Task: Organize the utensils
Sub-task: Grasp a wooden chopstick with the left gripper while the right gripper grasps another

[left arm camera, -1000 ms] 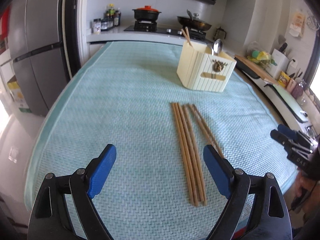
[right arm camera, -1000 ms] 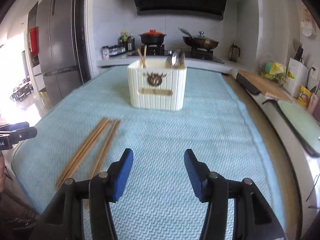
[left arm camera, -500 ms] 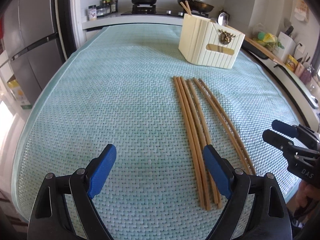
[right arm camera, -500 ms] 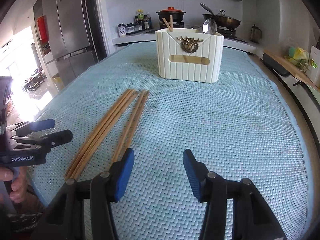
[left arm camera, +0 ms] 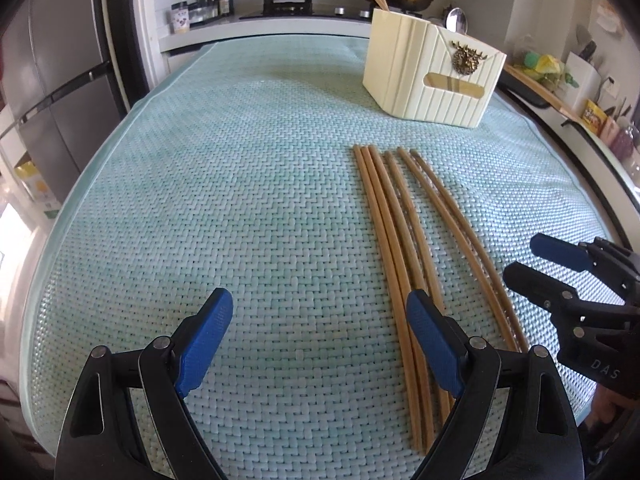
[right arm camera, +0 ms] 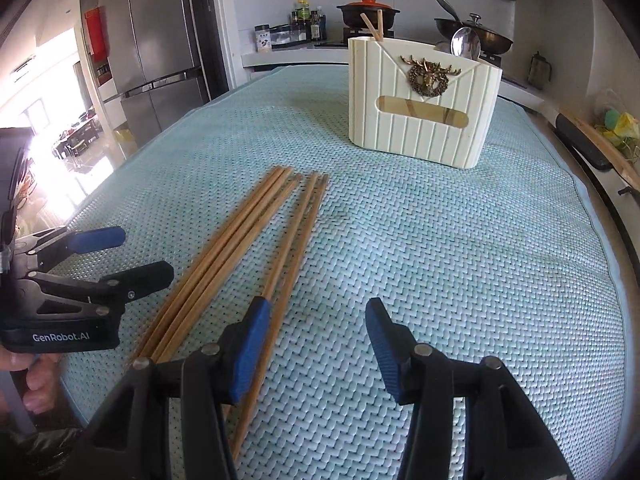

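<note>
Both hand-held grippers, left (left arm camera: 320, 336) and right (right arm camera: 316, 344), spread empty, chopsticks (left arm camera: 394, 240) lying lengthwise, tips toward holder (left arm camera: 432, 76)

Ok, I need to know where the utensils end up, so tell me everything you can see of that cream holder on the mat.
The holder is a cream ribbed box, plastic by its look, standing upright on the far part of the green woven mat. Its front bears a brass deer-head ornament above a slot-shaped window. Two chopsticks stick out at its left end and a metal spoon at its right. Nothing else touches it; both grippers are well short of it.
</note>
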`<action>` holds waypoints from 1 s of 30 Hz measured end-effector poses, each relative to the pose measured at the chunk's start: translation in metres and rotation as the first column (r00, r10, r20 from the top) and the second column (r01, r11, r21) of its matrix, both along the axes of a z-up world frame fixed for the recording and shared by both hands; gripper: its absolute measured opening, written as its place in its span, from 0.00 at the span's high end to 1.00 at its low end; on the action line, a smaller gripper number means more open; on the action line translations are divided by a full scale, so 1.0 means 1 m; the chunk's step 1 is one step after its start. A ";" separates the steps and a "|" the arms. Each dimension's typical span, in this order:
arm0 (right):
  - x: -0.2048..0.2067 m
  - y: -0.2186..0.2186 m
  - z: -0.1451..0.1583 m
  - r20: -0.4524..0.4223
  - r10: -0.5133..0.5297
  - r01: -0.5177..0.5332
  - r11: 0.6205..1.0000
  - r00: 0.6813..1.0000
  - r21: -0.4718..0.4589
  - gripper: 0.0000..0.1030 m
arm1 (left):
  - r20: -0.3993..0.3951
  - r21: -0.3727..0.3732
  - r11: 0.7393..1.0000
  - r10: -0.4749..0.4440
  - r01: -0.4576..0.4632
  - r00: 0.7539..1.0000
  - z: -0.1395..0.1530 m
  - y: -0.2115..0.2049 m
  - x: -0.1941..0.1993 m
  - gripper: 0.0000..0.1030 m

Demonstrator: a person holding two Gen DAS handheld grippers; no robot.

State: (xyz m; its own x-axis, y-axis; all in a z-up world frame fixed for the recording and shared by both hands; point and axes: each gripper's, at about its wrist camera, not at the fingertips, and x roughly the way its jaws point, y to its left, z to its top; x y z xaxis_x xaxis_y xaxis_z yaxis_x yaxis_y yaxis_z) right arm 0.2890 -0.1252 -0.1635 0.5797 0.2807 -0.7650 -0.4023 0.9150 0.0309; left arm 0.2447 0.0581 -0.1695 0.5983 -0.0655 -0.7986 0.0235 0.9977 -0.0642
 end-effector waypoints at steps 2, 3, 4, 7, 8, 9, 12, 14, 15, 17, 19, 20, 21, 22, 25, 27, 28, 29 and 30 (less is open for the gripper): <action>0.002 0.002 0.000 0.003 0.006 -0.006 1.000 1.000 -0.011 0.50 | -0.007 0.000 1.000 -0.002 0.002 1.000 -0.002 -0.001 0.001 0.13; 0.002 0.004 -0.001 0.006 0.009 -0.009 1.000 1.000 -0.022 0.50 | -0.010 0.004 1.000 -0.004 0.004 1.000 -0.003 -0.002 0.001 0.13; 0.003 0.005 -0.002 0.008 0.013 -0.012 0.999 1.000 -0.035 0.50 | -0.013 0.010 1.000 -0.006 0.006 1.000 -0.005 -0.002 0.001 0.13; 0.006 0.009 -0.007 0.004 0.015 -0.015 0.998 1.000 -0.062 0.52 | -0.014 0.020 1.000 -0.004 0.005 1.000 -0.007 -0.003 0.002 0.13; 0.007 0.009 -0.007 0.004 0.017 -0.017 0.998 1.000 -0.059 0.52 | -0.016 0.013 1.000 -0.003 0.003 1.000 -0.007 -0.002 0.003 0.13; 0.008 0.010 -0.007 0.006 0.017 -0.017 0.998 1.000 -0.060 0.52 | -0.018 0.008 1.000 0.000 0.000 1.000 -0.008 -0.001 0.004 0.13; 0.012 0.014 -0.013 -0.003 0.018 -0.018 0.997 1.000 -0.079 0.53 | -0.019 0.013 1.000 0.003 -0.003 1.000 -0.008 -0.002 0.008 0.13; 0.015 0.016 -0.015 -0.004 0.017 -0.017 0.997 1.000 -0.073 0.53 | -0.024 0.029 1.000 0.007 -0.007 1.000 -0.009 -0.004 0.011 0.13; 0.016 0.016 -0.015 0.003 0.011 -0.010 0.997 1.000 -0.076 0.59 | -0.022 0.040 0.999 0.011 -0.010 1.000 -0.010 -0.005 0.013 0.13; 0.018 0.014 -0.014 0.007 -0.005 0.006 0.998 1.000 -0.066 0.68 | -0.023 0.041 0.999 0.019 -0.018 1.000 -0.011 -0.005 0.016 0.13; 0.021 0.010 -0.013 0.003 -0.023 0.023 0.999 1.000 -0.041 0.77 | -0.021 0.035 0.999 0.032 -0.032 0.999 -0.011 -0.004 0.019 0.14; 0.021 0.008 -0.012 0.000 -0.030 0.030 0.999 1.000 -0.031 0.83 | -0.021 0.032 0.999 0.037 -0.036 0.999 -0.011 -0.003 0.019 0.15; 0.020 0.006 -0.011 0.001 -0.038 0.038 0.999 0.999 -0.030 0.87 | -0.019 0.032 0.999 0.043 -0.042 0.999 -0.011 -0.002 0.018 0.16; 0.019 0.004 -0.011 0.005 -0.048 0.049 0.998 0.999 -0.030 0.89 | -0.016 0.034 0.998 0.048 -0.047 0.999 -0.011 -0.002 0.017 0.18; 0.018 -0.005 -0.011 -0.002 -0.098 0.098 0.995 0.995 -0.017 0.91 | -0.009 0.038 0.997 0.064 -0.063 0.998 -0.010 0.000 0.013 0.26; 0.017 -0.014 -0.011 -0.007 -0.137 0.137 0.991 0.990 -0.007 0.91 | -0.006 0.026 0.997 0.075 -0.075 0.997 -0.009 0.001 0.011 0.31; 0.016 -0.018 -0.011 -0.012 -0.158 0.158 0.987 0.987 -0.006 0.91 | -0.004 0.021 0.996 0.082 -0.082 0.997 -0.009 0.002 0.010 0.32; 0.016 -0.024 -0.011 -0.022 -0.181 0.181 0.983 0.983 -0.003 0.92 | -0.003 0.016 0.996 0.088 -0.088 0.996 -0.008 0.003 0.009 0.32; 0.015 -0.030 -0.012 -0.028 -0.205 0.205 0.979 0.978 0.003 0.93 | -0.002 0.012 0.995 0.095 -0.095 0.995 -0.008 0.003 0.008 0.33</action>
State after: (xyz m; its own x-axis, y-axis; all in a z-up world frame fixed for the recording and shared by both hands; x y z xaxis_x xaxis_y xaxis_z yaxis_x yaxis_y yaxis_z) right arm 0.3038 -0.1556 -0.1755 0.6038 0.1627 -0.7804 -0.2054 0.9776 0.0449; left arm 0.2525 0.0610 -0.1773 0.5994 0.0008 -0.8005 -0.0716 0.9960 -0.0527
